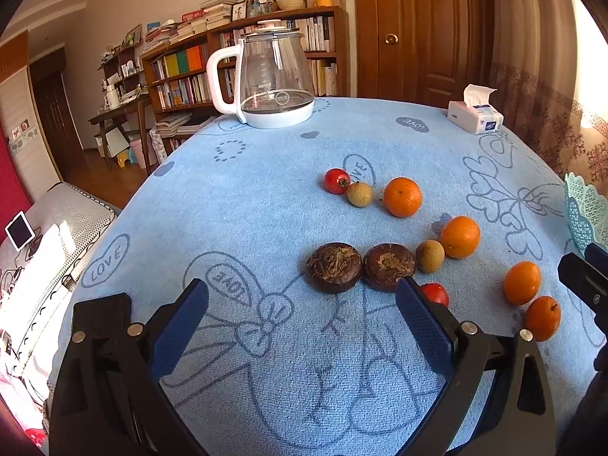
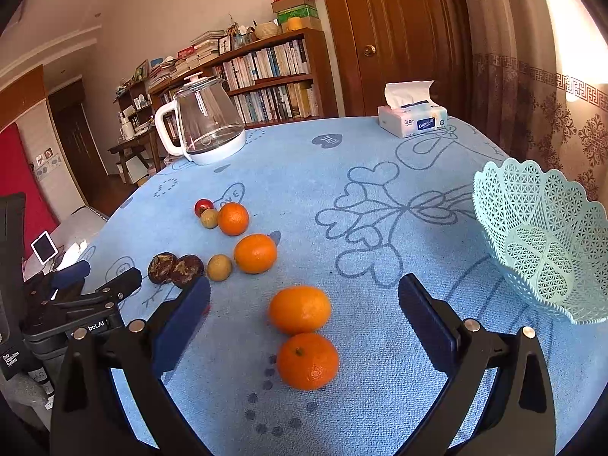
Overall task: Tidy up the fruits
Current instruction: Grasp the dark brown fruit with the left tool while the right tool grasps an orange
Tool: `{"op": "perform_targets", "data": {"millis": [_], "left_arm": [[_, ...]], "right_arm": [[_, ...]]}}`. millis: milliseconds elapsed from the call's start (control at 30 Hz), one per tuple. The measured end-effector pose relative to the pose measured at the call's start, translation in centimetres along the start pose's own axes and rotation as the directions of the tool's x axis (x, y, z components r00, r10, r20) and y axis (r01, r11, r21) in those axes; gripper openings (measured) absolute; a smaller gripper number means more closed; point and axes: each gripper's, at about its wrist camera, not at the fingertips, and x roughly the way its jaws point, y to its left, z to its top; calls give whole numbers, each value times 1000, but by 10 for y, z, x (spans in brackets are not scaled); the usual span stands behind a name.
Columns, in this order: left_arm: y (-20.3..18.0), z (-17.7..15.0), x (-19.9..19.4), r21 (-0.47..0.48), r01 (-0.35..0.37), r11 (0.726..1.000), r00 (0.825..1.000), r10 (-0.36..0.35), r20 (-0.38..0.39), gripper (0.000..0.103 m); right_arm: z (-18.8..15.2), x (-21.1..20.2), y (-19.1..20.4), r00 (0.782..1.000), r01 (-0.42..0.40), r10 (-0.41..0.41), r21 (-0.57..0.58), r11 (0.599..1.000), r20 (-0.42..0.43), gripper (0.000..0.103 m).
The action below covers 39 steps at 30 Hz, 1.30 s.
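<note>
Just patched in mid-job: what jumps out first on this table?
Four oranges trail across the blue cloth, the nearest two touching between the right hand-held gripper fingers. An empty mint basket stands at the right edge, a glass kettle at the far left.

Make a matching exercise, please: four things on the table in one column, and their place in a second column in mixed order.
Things:
1. glass kettle
2. tissue box
3. basket
4. two water chestnuts

Places:
a. near right edge of the table
b. far left, before the bookshelf
c. touching each other, left of a small brownish fruit
d. far side, before the door

Pairs: 1-b, 2-d, 3-a, 4-c
</note>
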Motion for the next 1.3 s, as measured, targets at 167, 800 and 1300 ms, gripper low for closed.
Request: {"op": "perform_targets", "data": {"millis": [167,800,1300], "left_arm": [[1,3,9,-1,1,1000,1000,-1,-14,98],[6,6,31,-5,76,997,994,-76,-81,81],[8,12,53,-39,156,987,975,-161,-153,53]], "right_arm": [[0,3,-4,1000,-15,16,24,1000,-19,101],[-5,5,3,999,-30,30,1,1000,-29,101],[-5,15,2,992,-80,82,28,996,-91,100]]}}
